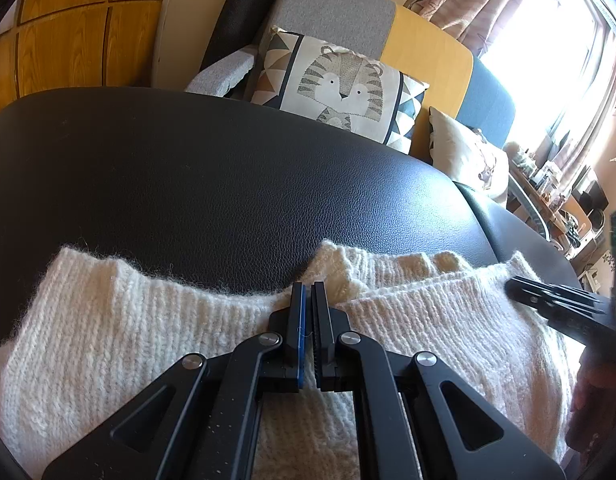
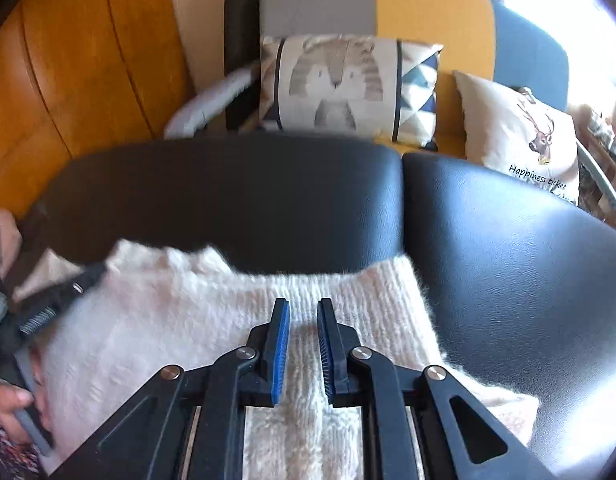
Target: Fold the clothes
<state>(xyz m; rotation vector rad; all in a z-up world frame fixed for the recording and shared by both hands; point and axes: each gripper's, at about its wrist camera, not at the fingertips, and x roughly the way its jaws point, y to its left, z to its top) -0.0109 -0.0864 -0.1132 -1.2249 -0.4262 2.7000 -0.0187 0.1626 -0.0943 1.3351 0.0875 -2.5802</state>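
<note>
Woolly sweater, lower part cut off

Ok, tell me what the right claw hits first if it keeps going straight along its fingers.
Most likely the white knit sweater: the right claw points down at it with nothing between its fingers. Beyond the sweater's far edge lies the black leather cushion. Depth is hard to judge here.

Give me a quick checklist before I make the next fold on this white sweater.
1. Sweater lies on the black seat: ok.
2. Left claw closed at the sweater's far edge: ok; whether knit is pinched, cannot tell.
3. Right claw gripping: not ok, jaws apart over the knit, nothing clamped.
4. Far edge flat: not ok, bunched beside the left claw.
5. Claws apart from each other: ok.
</note>
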